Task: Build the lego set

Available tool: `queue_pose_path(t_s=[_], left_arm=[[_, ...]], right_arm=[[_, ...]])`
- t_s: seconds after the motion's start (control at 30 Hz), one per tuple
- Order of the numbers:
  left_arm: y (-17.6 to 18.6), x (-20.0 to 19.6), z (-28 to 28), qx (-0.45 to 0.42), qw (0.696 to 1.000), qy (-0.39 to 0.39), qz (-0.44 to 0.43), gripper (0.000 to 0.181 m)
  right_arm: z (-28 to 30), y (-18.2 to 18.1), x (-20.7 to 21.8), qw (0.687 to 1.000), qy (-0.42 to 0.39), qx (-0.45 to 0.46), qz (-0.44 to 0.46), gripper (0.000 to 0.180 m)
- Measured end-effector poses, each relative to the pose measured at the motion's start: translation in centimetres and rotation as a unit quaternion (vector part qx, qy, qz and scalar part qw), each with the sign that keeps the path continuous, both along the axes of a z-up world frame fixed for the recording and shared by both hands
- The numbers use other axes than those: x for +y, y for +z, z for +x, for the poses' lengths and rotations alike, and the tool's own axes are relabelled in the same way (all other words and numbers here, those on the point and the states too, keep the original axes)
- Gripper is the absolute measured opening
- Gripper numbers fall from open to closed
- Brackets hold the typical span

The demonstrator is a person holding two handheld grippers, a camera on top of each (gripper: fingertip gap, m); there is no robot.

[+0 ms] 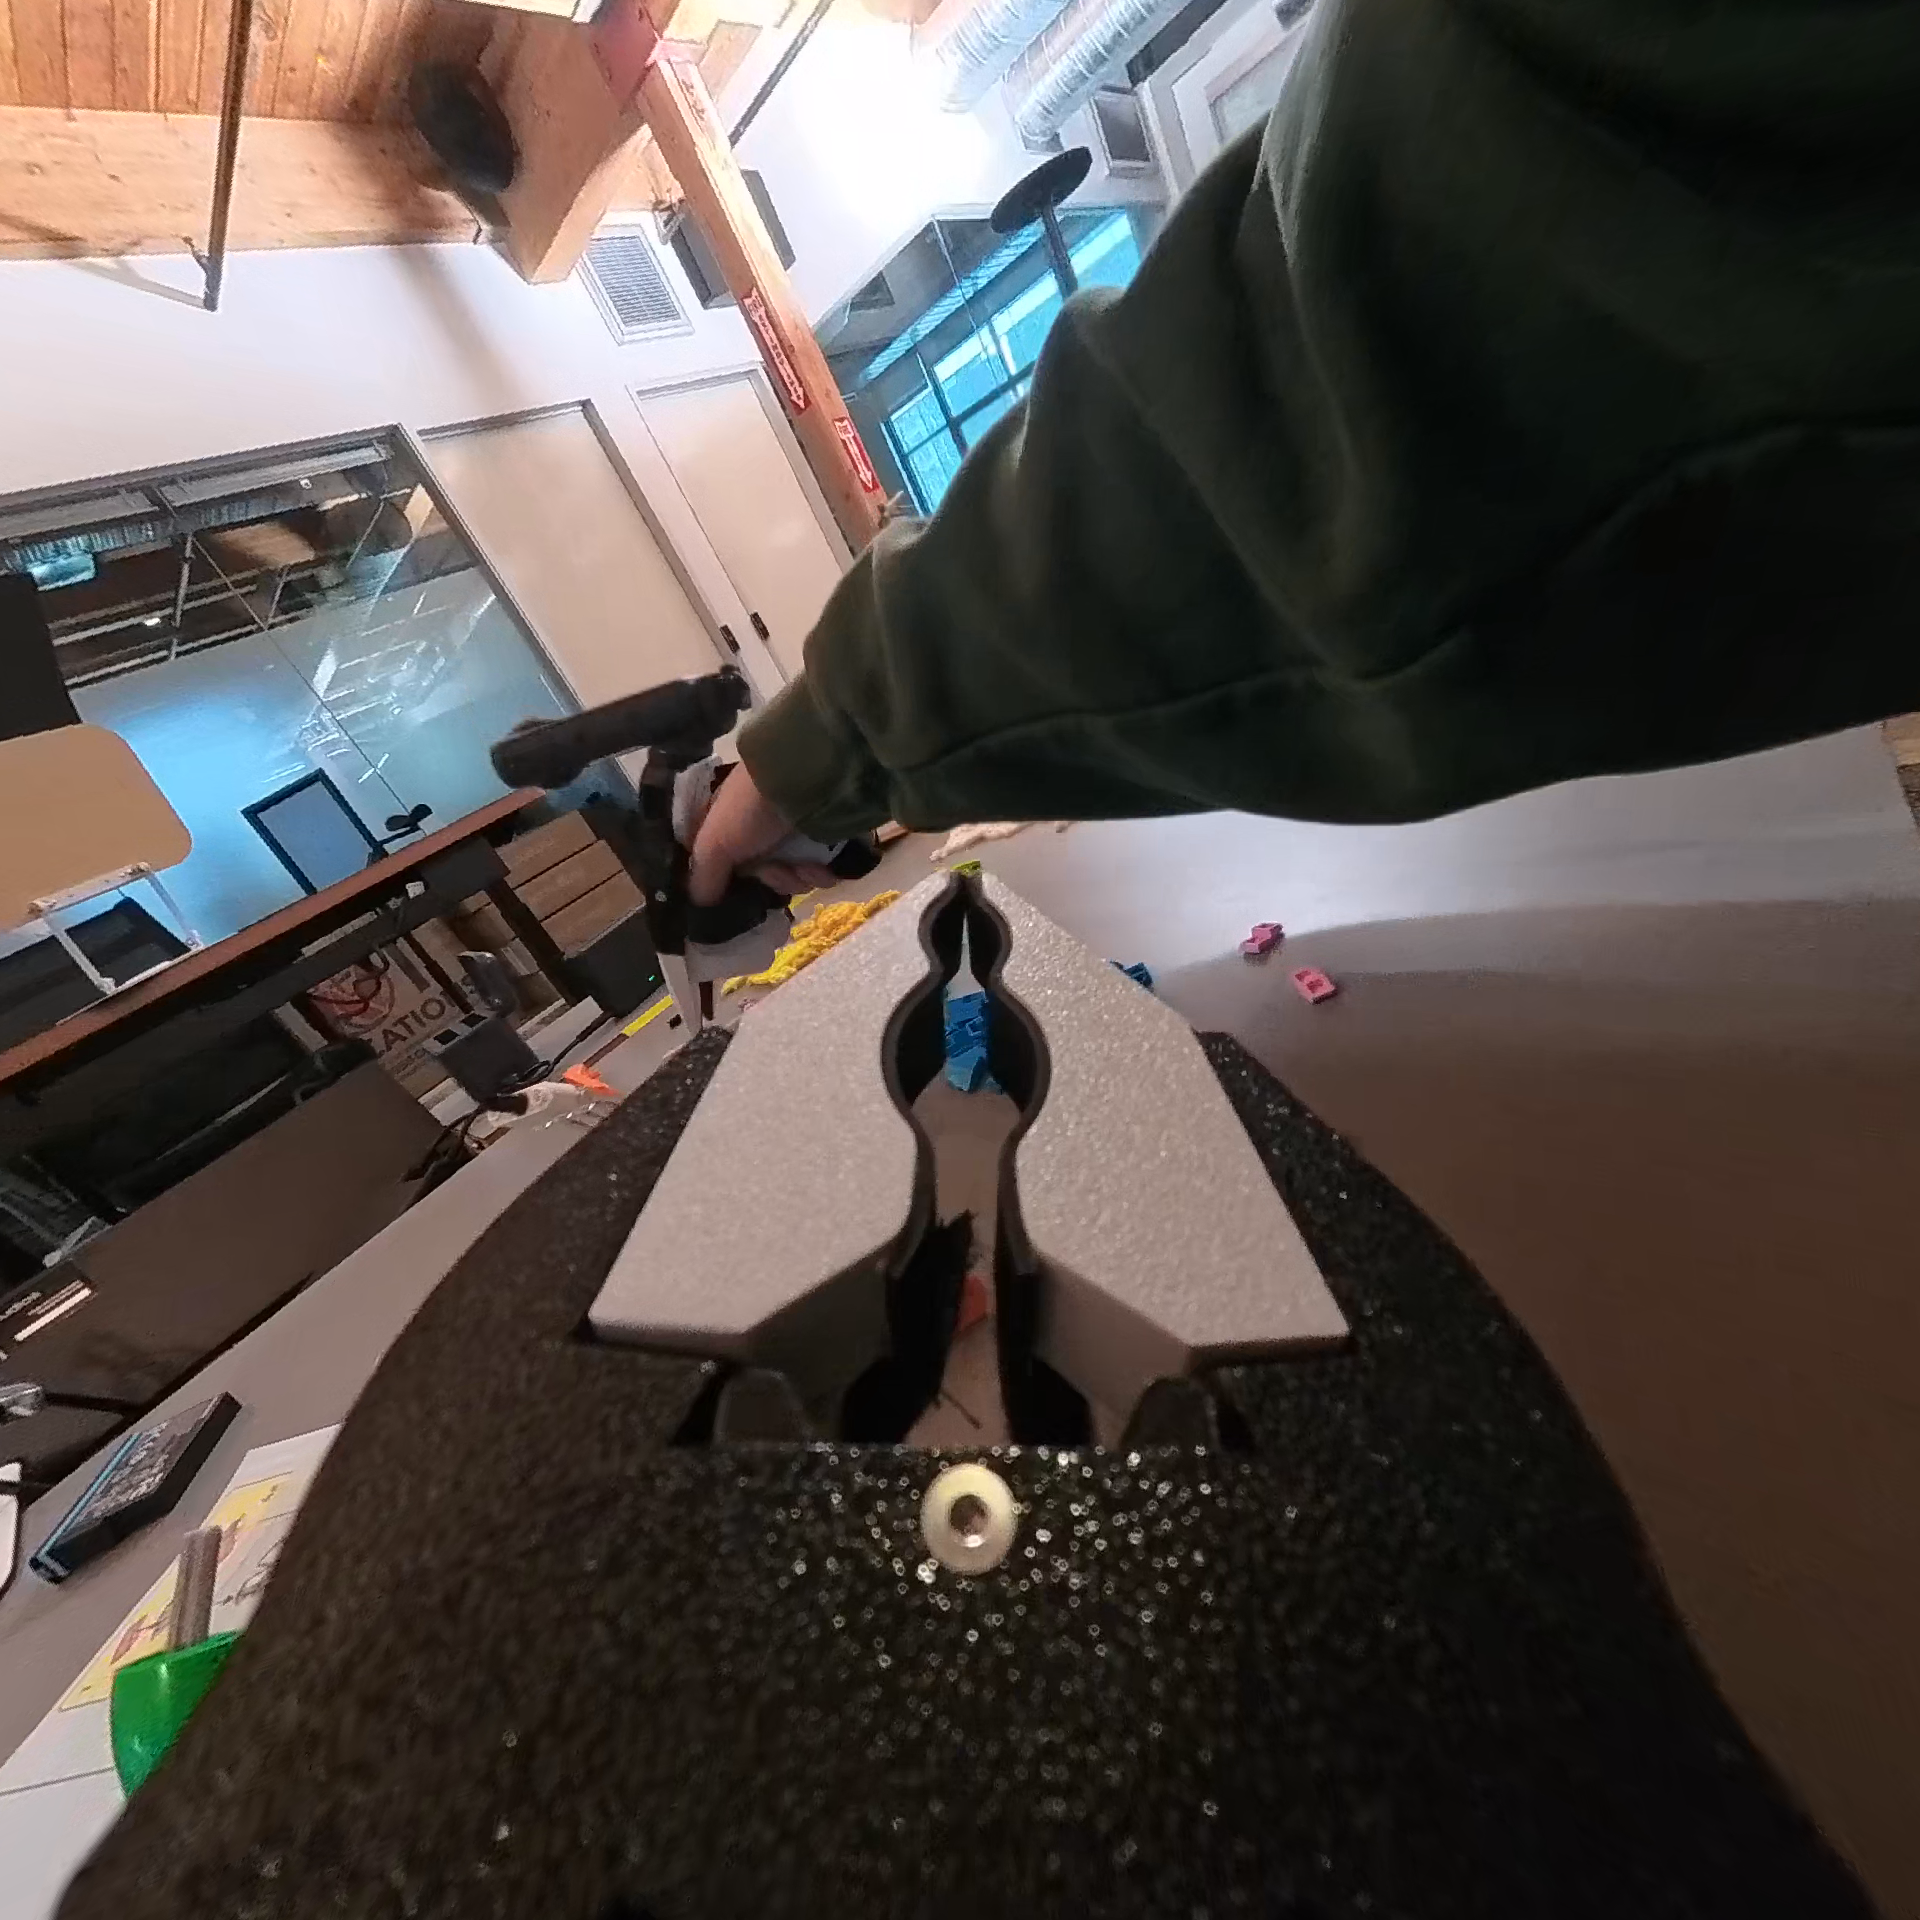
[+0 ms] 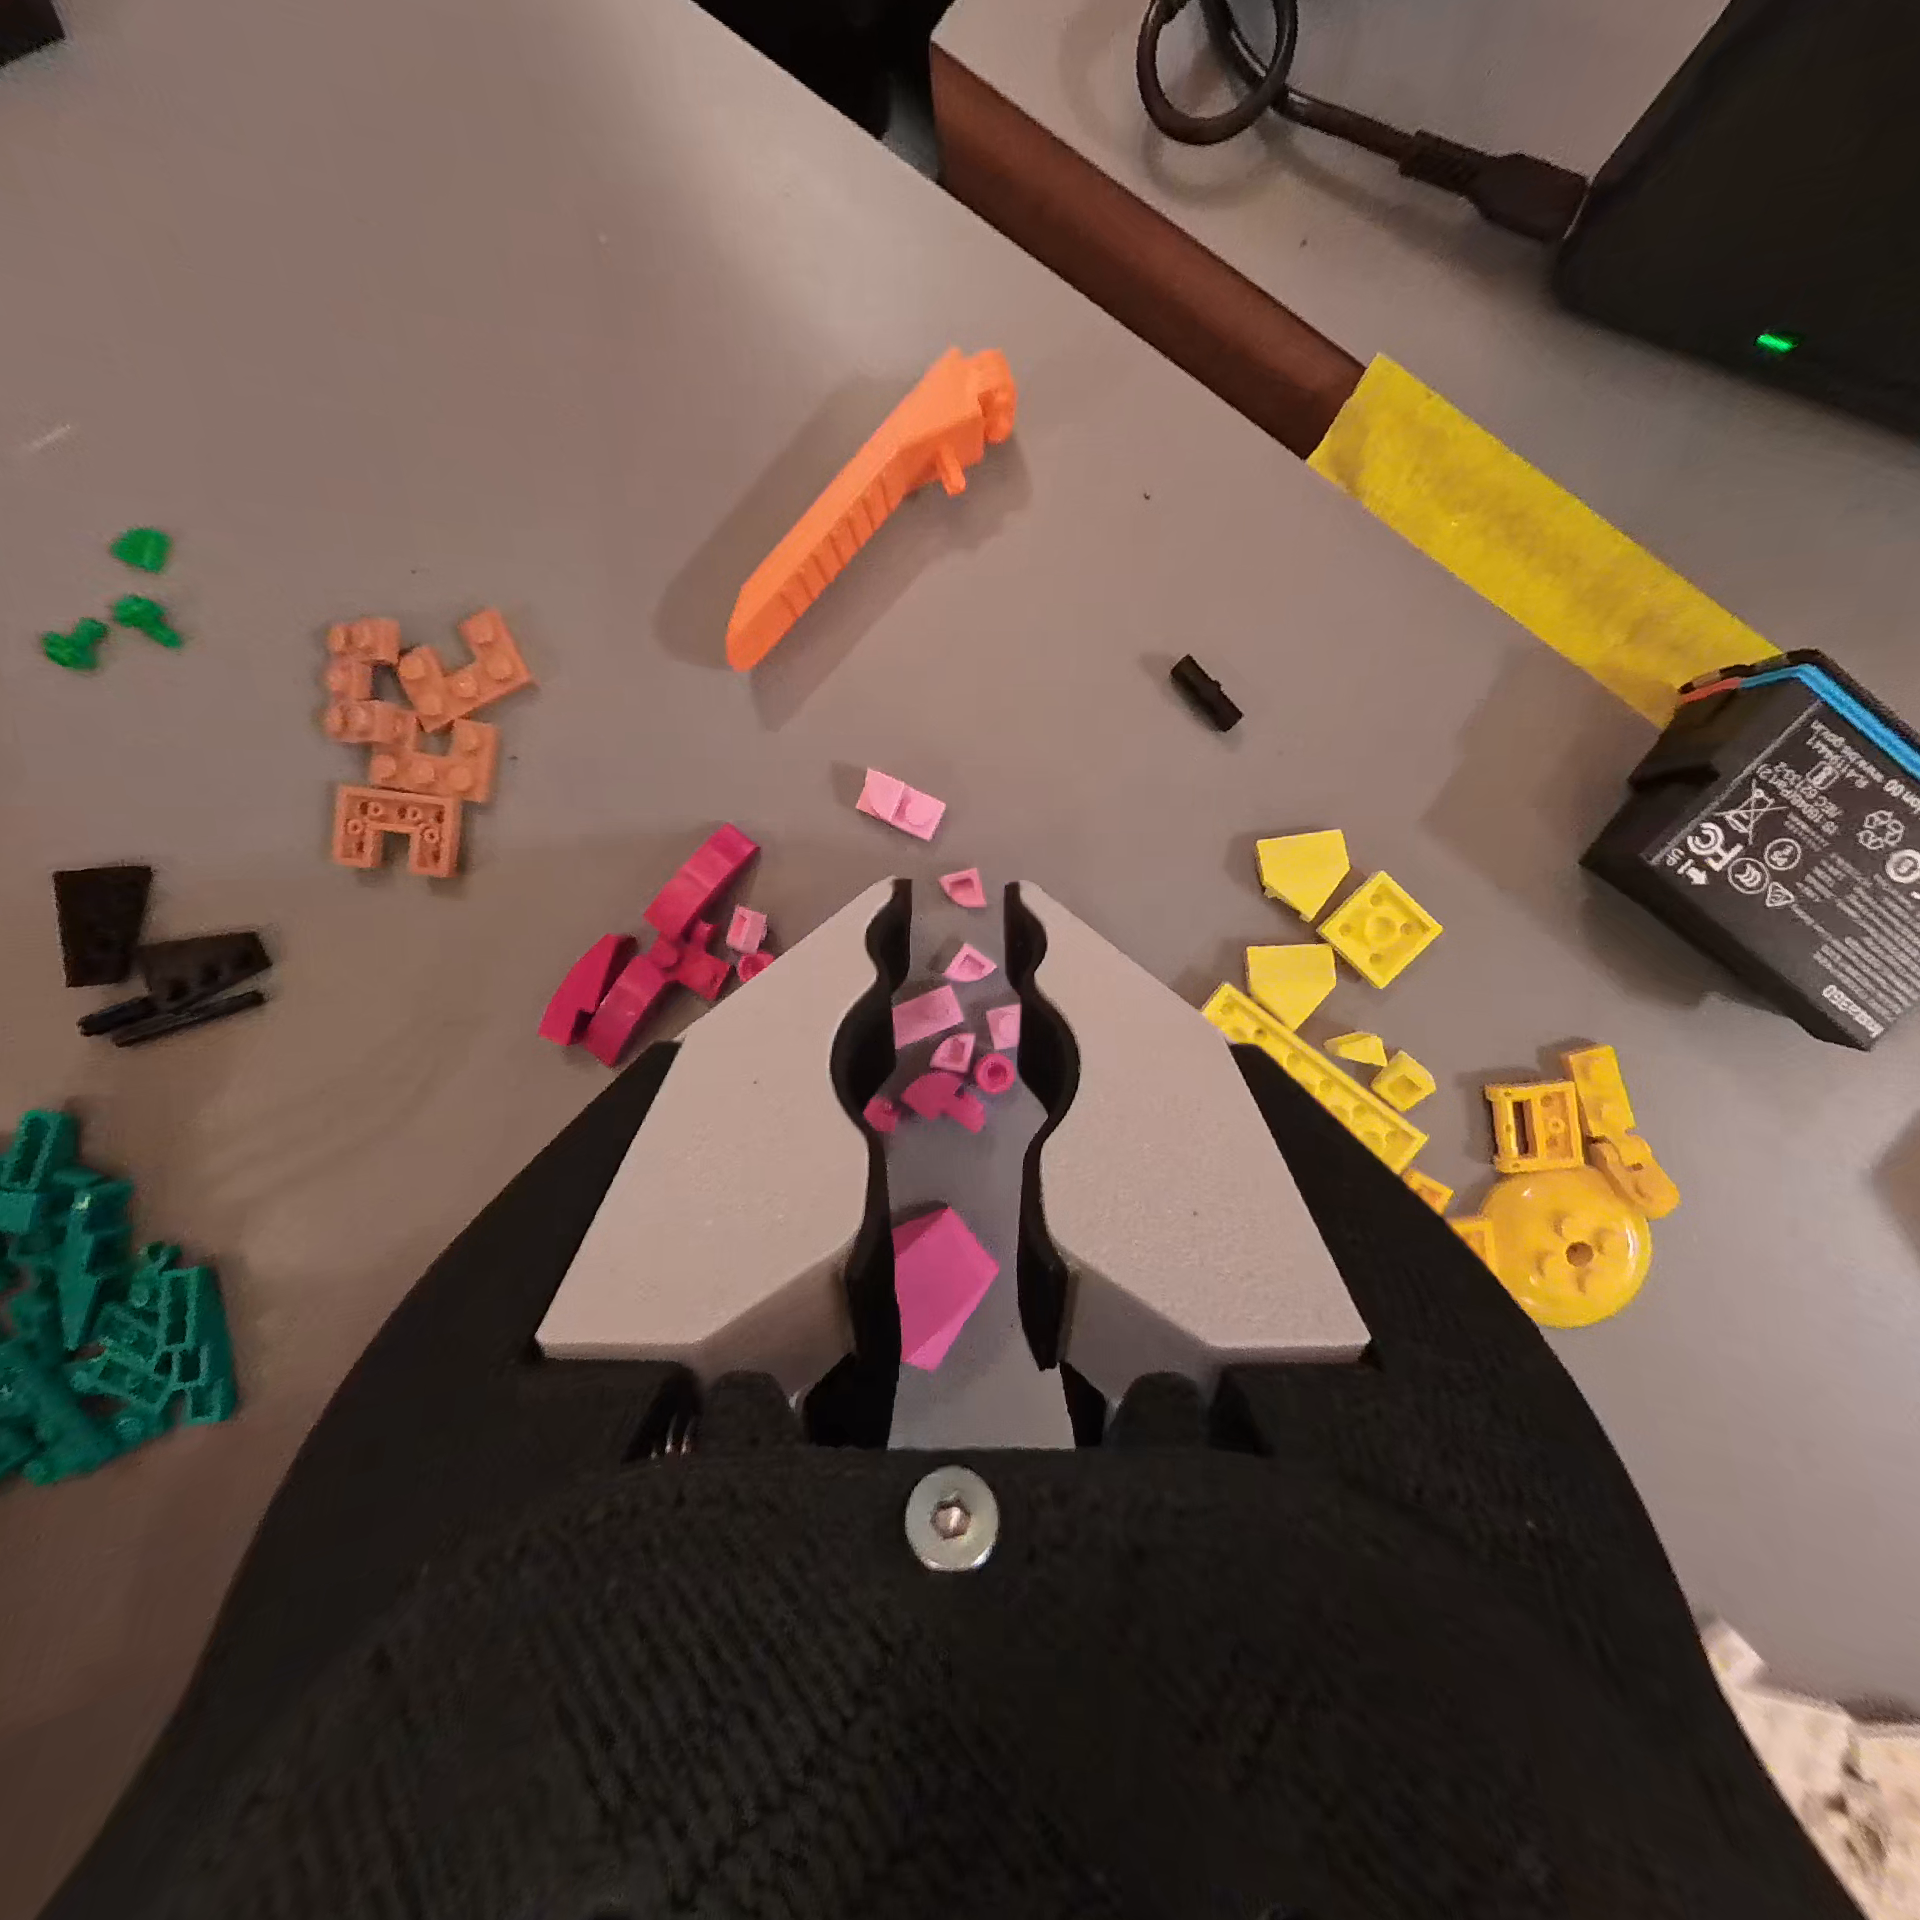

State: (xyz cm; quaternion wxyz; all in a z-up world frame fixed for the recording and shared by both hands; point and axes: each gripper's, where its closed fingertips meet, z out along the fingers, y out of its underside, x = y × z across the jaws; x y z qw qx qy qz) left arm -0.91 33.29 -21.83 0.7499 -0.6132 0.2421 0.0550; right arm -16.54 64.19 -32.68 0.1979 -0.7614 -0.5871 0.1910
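Your right tongs (image 2: pixel 958 894) stand narrowly parted, empty, directly above the small pale-pink plastic wedge pieces (image 2: pixel 961 971) on the grey surface (image 2: pixel 520 312); descend straight. Your left tongs (image 1: pixel 964 885) are nearly closed, farther off.

The right tongs (image 2: pixel 958 894) hide part of the yellow pieces (image 2: pixel 1311 1060); teal pile (image 2: pixel 94 1320) runs off-frame.

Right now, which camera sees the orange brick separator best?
The right wrist view. The orange brick separator lies there whole and sharp on the grey table, beyond the open right gripper. The left wrist view does not show it clearly.
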Motion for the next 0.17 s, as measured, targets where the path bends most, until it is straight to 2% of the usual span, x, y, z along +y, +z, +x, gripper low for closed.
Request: queue_pose_path(t_s=[0.03, 0.17], left_arm=[[0.01, 0.01, -0.01, -0.002, 1.000, 0.000, 0.000, 0.000], [-0.01, 0.05, -0.05, -0.005, 1.000, 0.000, -0.001, 0.000]], right_arm=[[0.01, -0.11, 0.06, 1.000, 0.001, 0.000, 0.002, 0.016], [0.16, -0.46, 0.11, 1.000, 0.009, -0.004, 0.009, 0.017]])
